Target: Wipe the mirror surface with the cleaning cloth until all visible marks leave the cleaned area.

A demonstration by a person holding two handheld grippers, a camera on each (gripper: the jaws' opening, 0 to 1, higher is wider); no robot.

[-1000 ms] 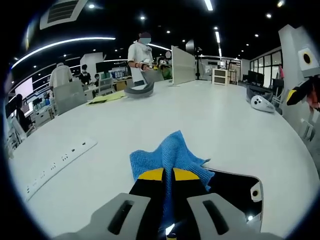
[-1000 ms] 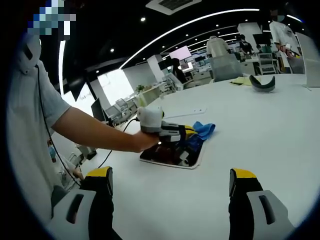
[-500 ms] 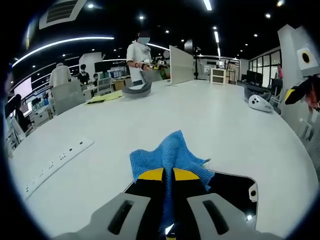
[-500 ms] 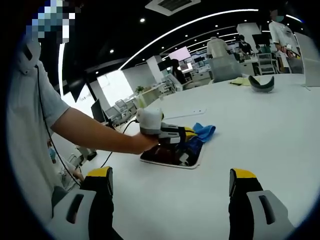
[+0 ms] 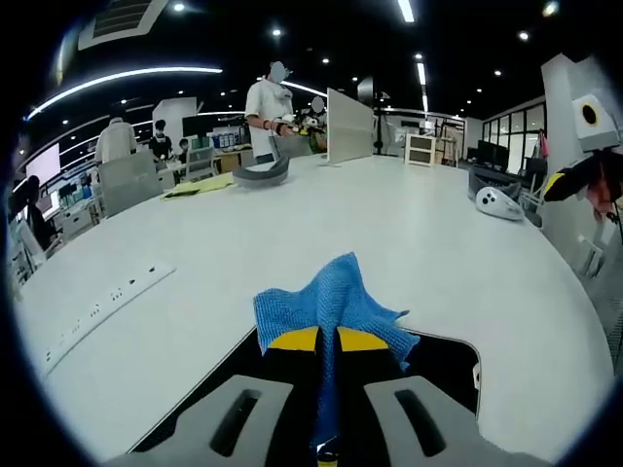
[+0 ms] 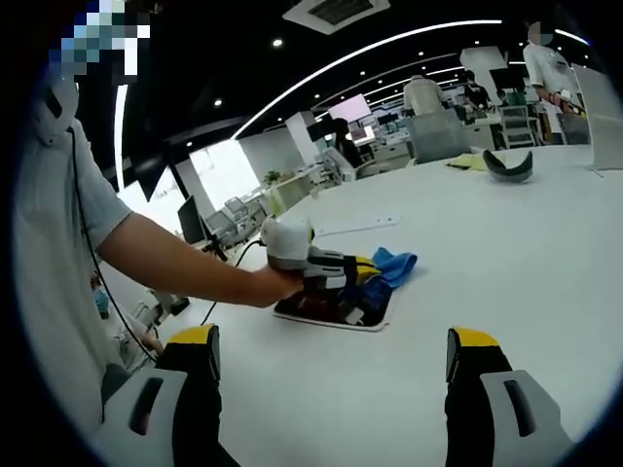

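Nearest, the left gripper (image 5: pixel 327 342) pinches the blue cleaning cloth (image 5: pixel 331 302) against the dark mirror (image 5: pixel 443 365) lying flat on the white table (image 5: pixel 409 233), wiping apparently mid-course with remaining marks indiscernible, while the right gripper (image 6: pixel 331 368) hangs open farther off.

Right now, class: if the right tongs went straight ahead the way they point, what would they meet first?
Probably the bare white table; the open right tongs point past the mirror, which lies nearer and left. Depth is unclear.
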